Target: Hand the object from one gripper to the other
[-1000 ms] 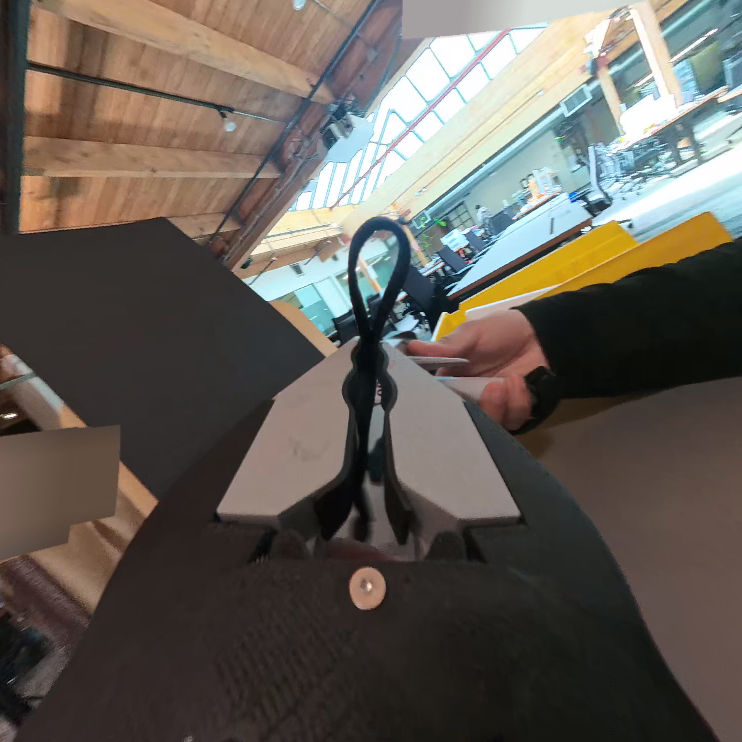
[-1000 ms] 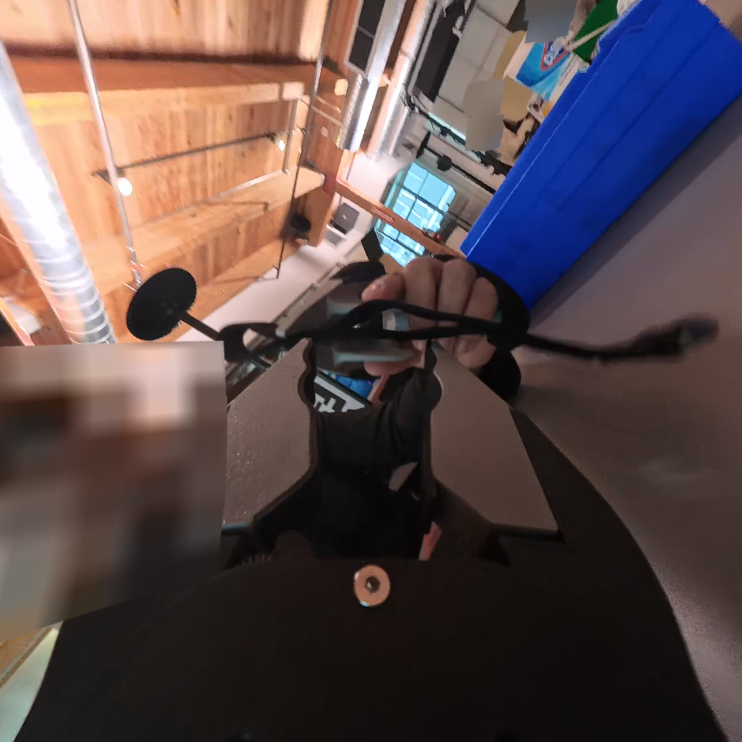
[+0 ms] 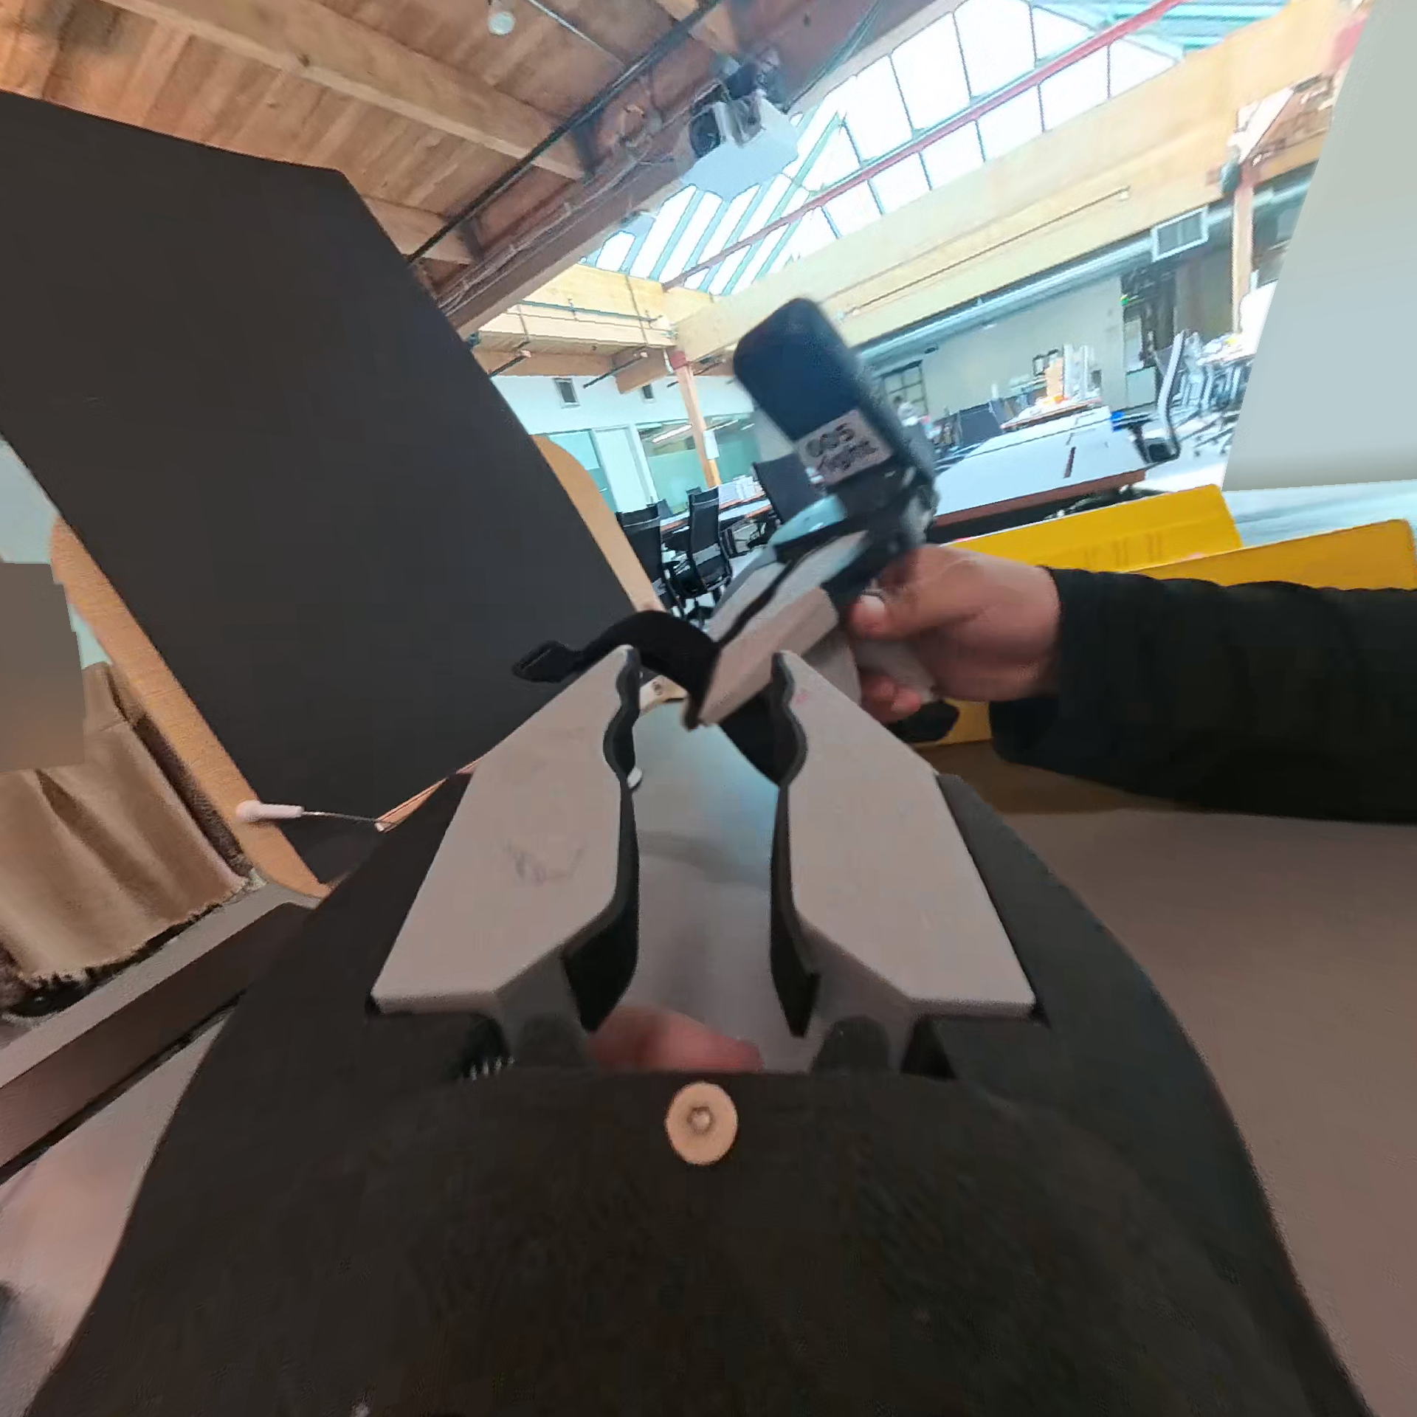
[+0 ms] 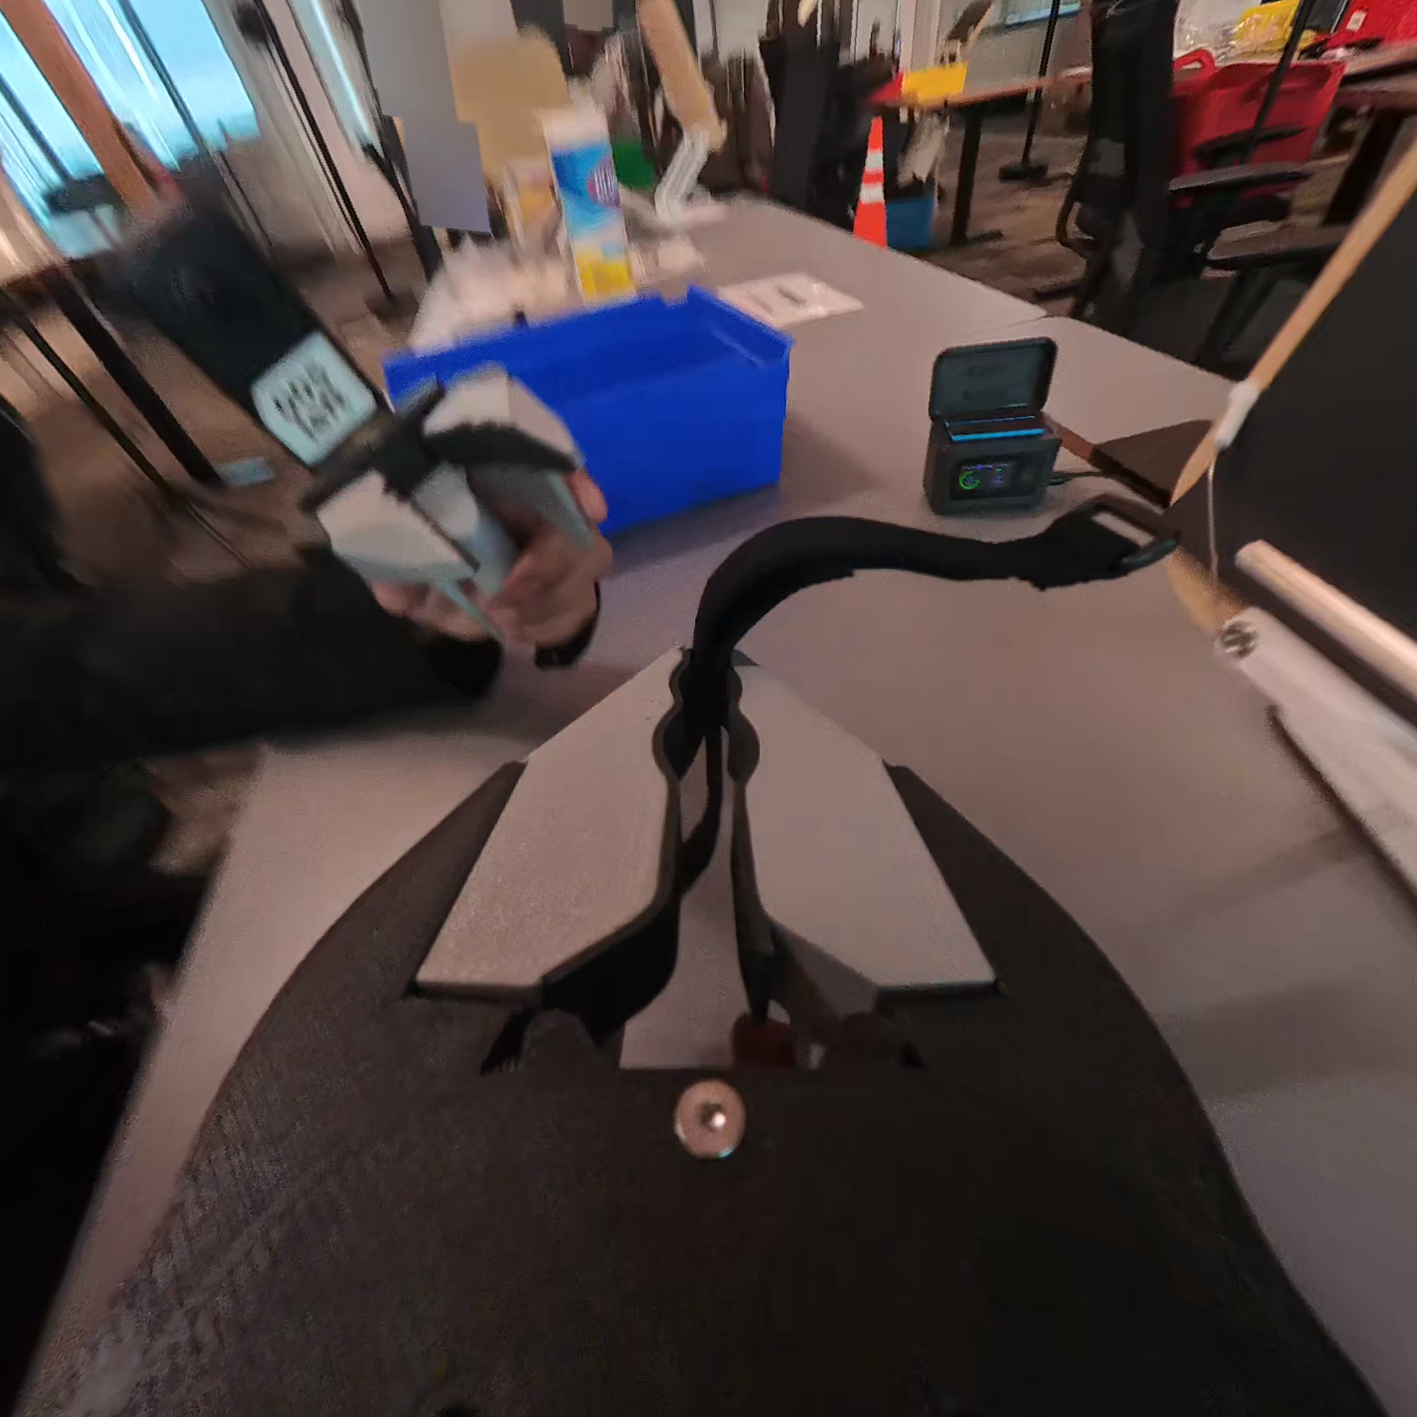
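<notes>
My left gripper (image 3: pixel 705 717) has its fingers apart and holds nothing. The black strap (image 4: pixel 866 544) is in my right gripper (image 4: pixel 709 690), which is clamped on it near the fingertips. From there the strap bends up and to the right, and its buckle end hangs in the air above the grey table (image 4: pixel 958 690). Behind it stands a blue bin (image 4: pixel 690 429).

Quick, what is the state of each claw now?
Left claw: open, holding nothing.
Right claw: shut on the black strap.
</notes>
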`<state>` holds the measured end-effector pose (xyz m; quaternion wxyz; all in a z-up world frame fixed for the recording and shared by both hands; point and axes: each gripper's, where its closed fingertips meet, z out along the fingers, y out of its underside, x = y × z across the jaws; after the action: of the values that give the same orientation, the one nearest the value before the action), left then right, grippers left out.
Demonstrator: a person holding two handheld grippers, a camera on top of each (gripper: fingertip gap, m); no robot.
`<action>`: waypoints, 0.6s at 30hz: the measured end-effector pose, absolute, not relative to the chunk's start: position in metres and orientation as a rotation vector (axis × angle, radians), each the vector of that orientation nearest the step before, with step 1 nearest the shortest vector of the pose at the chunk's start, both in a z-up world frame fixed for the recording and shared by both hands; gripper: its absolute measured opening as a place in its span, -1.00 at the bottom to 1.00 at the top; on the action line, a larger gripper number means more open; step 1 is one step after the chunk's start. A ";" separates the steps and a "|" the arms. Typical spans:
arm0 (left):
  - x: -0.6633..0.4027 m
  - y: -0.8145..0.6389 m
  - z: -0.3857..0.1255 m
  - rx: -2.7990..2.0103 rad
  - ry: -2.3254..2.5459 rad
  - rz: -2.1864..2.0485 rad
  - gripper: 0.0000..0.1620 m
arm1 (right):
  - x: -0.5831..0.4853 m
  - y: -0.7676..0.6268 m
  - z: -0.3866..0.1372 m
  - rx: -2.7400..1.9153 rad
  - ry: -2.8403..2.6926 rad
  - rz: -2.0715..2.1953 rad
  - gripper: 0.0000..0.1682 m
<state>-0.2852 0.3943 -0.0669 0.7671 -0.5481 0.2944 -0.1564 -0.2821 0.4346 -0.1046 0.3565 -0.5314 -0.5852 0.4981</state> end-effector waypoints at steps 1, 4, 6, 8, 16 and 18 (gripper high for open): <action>-0.286 0.395 -0.069 -1.193 0.649 -0.311 -0.60 | -0.283 0.430 -0.108 -1.330 -1.574 1.198 -0.99; -0.278 0.394 -0.077 -1.197 0.717 -0.249 -0.60 | -0.283 0.418 -0.121 -1.214 -1.725 0.976 -0.99; -0.271 0.393 -0.082 -1.206 0.752 -0.249 -0.56 | -0.282 0.413 -0.134 -1.123 -1.825 0.818 -0.99; -0.269 0.393 -0.083 -1.208 0.762 -0.246 -0.55 | -0.282 0.409 -0.142 -1.014 -1.877 0.703 -0.99; -0.259 0.380 -0.084 -1.173 0.832 -0.317 -0.51 | -0.278 0.384 -0.141 -0.809 -1.938 0.716 -1.00; -0.254 0.378 -0.089 -1.177 0.877 -0.306 -0.46 | -0.275 0.375 -0.134 -0.750 -1.935 0.782 -1.00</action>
<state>-0.2540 0.3778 -0.0894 0.7320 -0.5349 0.3984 -0.1393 -0.2755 0.3754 -0.1338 0.4457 -0.3029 -0.7809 0.3158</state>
